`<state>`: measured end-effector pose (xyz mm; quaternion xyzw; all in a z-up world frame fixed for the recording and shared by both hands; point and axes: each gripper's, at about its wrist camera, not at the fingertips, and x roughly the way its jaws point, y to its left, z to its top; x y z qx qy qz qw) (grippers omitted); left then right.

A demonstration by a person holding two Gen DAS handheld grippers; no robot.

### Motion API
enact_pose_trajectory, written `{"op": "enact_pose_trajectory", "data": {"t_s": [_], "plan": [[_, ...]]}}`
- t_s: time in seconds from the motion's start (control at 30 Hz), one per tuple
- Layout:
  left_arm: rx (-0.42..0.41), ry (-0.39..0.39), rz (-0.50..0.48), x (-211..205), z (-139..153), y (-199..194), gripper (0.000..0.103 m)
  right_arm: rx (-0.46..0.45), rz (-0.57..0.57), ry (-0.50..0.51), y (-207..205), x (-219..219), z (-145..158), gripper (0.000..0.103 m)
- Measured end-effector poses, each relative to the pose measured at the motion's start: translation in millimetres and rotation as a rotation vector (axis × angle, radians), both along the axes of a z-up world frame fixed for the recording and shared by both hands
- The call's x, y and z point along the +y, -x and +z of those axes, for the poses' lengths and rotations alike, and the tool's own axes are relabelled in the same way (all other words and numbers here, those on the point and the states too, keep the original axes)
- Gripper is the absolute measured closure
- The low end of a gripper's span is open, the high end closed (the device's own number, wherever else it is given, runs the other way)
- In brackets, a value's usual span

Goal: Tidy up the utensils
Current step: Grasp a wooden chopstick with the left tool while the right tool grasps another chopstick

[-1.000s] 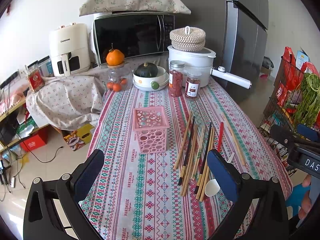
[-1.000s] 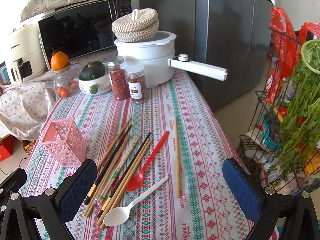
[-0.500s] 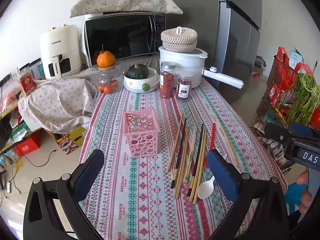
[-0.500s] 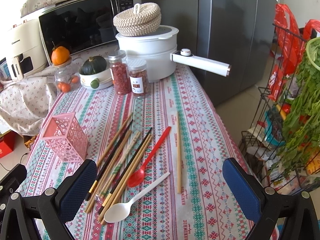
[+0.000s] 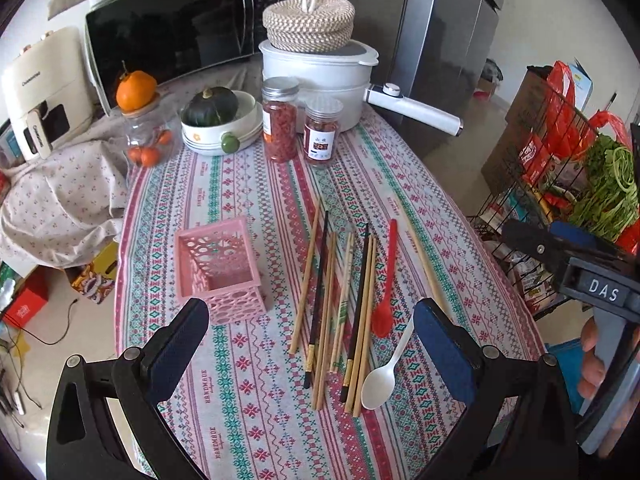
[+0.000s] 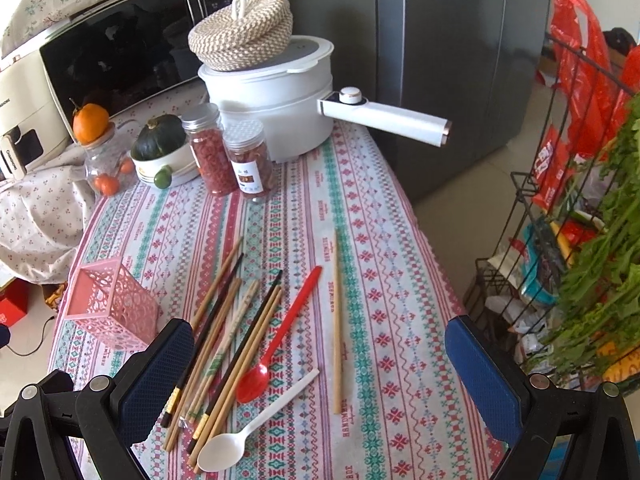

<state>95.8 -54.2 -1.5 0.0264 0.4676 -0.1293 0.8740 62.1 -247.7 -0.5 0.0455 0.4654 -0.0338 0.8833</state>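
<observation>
A pink perforated basket (image 5: 218,266) (image 6: 110,306) stands upright and empty on the patterned tablecloth. To its right lie several chopsticks (image 5: 332,308) (image 6: 224,344), a red spoon (image 5: 386,280) (image 6: 280,336), a white spoon (image 5: 386,368) (image 6: 252,428) and one lone chopstick (image 5: 420,260) (image 6: 337,320). My left gripper (image 5: 312,354) is open and empty, above the near ends of the chopsticks. My right gripper (image 6: 320,376) is open and empty, above the spoons; its body shows at the right of the left wrist view (image 5: 600,288).
At the table's far end stand two spice jars (image 5: 280,120), a bowl with a green squash (image 5: 218,120), a jar topped by an orange (image 5: 138,120), a white pot with a long handle (image 5: 320,76) and a microwave (image 5: 172,36). A wire rack with greens (image 6: 580,220) stands right of the table.
Both grippers have moved forward and lower toward the utensils, which look larger and closer. Both stay open and empty. Nothing on the table has moved.
</observation>
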Motion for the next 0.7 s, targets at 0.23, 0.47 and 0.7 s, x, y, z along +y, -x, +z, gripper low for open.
{"op": "enact_pose_trajectory", "data": {"t_s": [0.23,0.47,0.7], "plan": [[0.135,-0.013,-0.073,-42.3,-25.6,-78.0,0.030,0.108,-0.032,-0.121,-38.4,-34.9,-51.3,0.002],[0.286,-0.068,-0.057,-68.1,-87.3,-144.3,0.070,0.218,-0.015,-0.195,-69.9,-49.4,-92.7,0.011],[0.358,-0.137,-0.015,-75.3,-132.7,-181.3,0.084,0.287,-0.007,-0.244,-89.1,-55.6,-119.9,0.012]]}}
